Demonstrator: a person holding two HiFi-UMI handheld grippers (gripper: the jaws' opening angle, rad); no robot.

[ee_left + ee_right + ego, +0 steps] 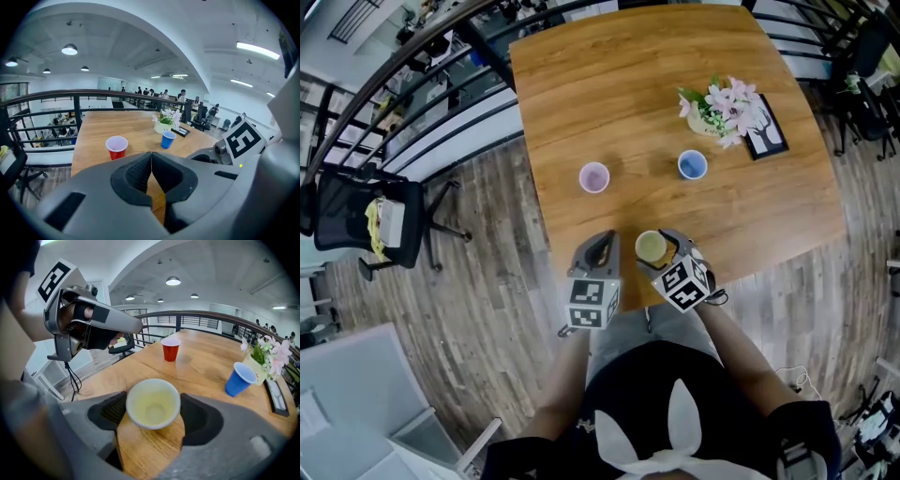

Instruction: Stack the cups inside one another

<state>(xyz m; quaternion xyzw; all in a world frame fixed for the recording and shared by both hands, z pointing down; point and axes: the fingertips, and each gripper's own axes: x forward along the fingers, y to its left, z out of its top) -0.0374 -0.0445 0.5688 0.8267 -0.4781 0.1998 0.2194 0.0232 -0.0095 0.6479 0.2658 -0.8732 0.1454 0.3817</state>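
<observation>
- Right gripper view: yellow cup, upright at the near edge of the table, clasped between the jaws of the right hand-held gripper.
- Left hand-held gripper: jaws pressed together, holding nothing, just beside the right one.
- Red cup and blue cup: farther in, well apart.
- Step judged: first pickup. The next move calls for a lift, then a square descent into another cup's mouth.

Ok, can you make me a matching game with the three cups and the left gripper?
1 red cup
2 blue cup
3 yellow cup
4 left gripper

a between the right gripper's jaws
b jaws together, nothing held
c nearest the flowers
d standing free, left of the blue one

Pairs: 1-d, 2-c, 3-a, 4-b
</observation>
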